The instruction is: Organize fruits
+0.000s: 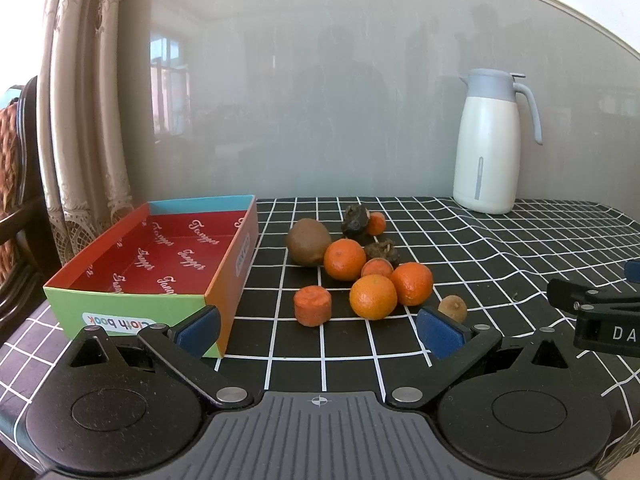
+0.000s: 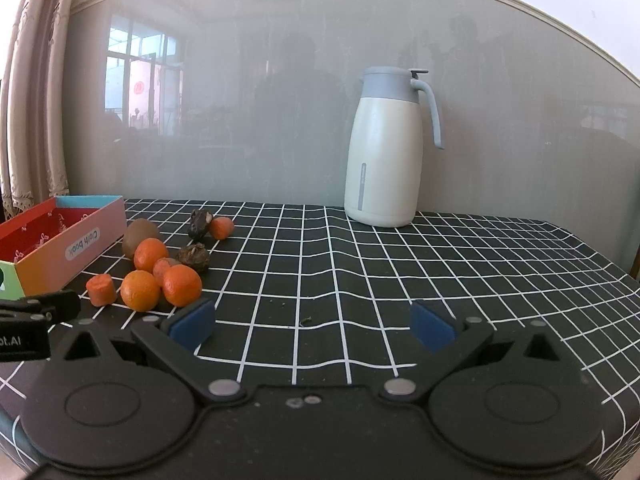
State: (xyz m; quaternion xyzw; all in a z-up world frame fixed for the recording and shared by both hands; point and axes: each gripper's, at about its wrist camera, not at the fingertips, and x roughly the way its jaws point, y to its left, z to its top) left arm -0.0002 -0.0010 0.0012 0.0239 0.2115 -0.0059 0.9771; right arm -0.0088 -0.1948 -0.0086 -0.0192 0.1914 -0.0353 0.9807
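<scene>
On a black checked tablecloth [image 1: 500, 248], oranges [image 1: 373, 297], a kiwi [image 1: 308, 241] and carrot chunks [image 1: 312, 305] sit clustered just beside an empty colourful box [image 1: 132, 304], while the left gripper [image 1: 318, 330] and right gripper [image 2: 312, 326] hover spread wide, grasping nothing.

The right gripper [image 2: 312, 326] hangs wide open above the checked tablecloth [image 2: 400, 280]. Oranges [image 2: 182, 285], a kiwi [image 2: 138, 234] and carrot pieces [image 2: 100, 289] cluster near the table's left edge, beside a colourful box [image 2: 72, 244]. A white jug [image 2: 384, 152] stands at the back edge.
</scene>
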